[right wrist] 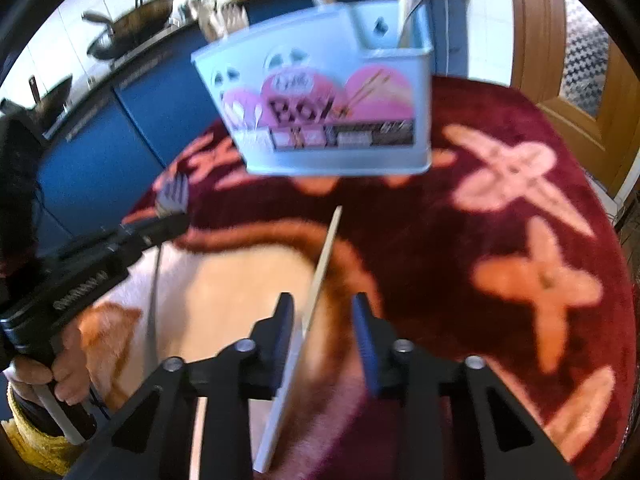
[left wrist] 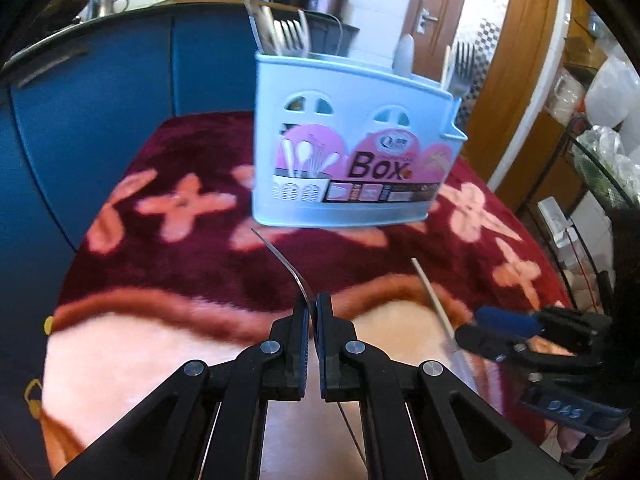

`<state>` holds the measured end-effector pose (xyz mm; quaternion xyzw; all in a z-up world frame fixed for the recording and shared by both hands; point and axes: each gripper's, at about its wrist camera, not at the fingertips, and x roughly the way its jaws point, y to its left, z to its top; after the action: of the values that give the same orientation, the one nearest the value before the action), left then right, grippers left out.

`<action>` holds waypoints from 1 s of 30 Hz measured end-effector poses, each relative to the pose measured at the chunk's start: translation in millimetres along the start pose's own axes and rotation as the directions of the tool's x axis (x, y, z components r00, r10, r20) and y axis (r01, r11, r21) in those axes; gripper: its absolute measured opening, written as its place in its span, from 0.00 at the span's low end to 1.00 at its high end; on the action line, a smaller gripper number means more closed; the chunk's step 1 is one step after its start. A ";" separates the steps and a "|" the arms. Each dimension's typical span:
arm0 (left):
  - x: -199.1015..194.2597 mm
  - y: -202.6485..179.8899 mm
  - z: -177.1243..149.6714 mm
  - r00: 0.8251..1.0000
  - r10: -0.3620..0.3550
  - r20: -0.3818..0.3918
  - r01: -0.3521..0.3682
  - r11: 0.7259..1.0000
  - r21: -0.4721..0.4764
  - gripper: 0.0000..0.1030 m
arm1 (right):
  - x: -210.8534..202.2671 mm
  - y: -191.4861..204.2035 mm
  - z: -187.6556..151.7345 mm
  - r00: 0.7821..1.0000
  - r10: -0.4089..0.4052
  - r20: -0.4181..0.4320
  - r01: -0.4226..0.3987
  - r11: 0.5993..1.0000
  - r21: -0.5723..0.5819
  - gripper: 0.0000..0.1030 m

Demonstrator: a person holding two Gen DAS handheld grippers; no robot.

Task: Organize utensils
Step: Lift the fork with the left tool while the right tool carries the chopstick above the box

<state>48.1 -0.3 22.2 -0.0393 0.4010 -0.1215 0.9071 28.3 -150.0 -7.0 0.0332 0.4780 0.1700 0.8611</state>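
The left gripper (left wrist: pixel 312 312) was clamped tight on a fork (left wrist: pixel 294 276), the thin metal handle pinched between its pads and curving up ahead of the fingertips; from the right wrist view the fork's tines (right wrist: pixel 173 196) stuck out just past that gripper's nose. The right gripper (right wrist: pixel 324 320) had its fingers spread apart, and a pale flat stick-like utensil (right wrist: pixel 320 276) ran between them, close against the left pad (right wrist: pixel 282 332). Whether it was touched, the blur hid. Straight ahead of both tools stood the light blue utensil box (left wrist: pixel 352 92), upright on the dark red floral cloth (left wrist: pixel 180 252), with forks (left wrist: pixel 290 34) and a white utensil (left wrist: pixel 404 54) standing in its compartments. Beyond the box, a blue cabinet (left wrist: pixel 100 80) ran off to the left, and a wooden door (left wrist: pixel 440 12) sat to the right.
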 end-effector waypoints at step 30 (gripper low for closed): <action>-34.2 23.3 -1.4 0.987 -0.087 0.133 0.094 0.995 -0.045 0.02 | -16.4 -0.7 36.7 0.995 0.075 -0.062 -0.070 0.995 0.072 0.06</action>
<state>29.3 30.9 41.8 -0.0887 0.3414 -0.1494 0.9237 51.2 -152.1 26.0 0.0752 0.5096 0.1852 0.8369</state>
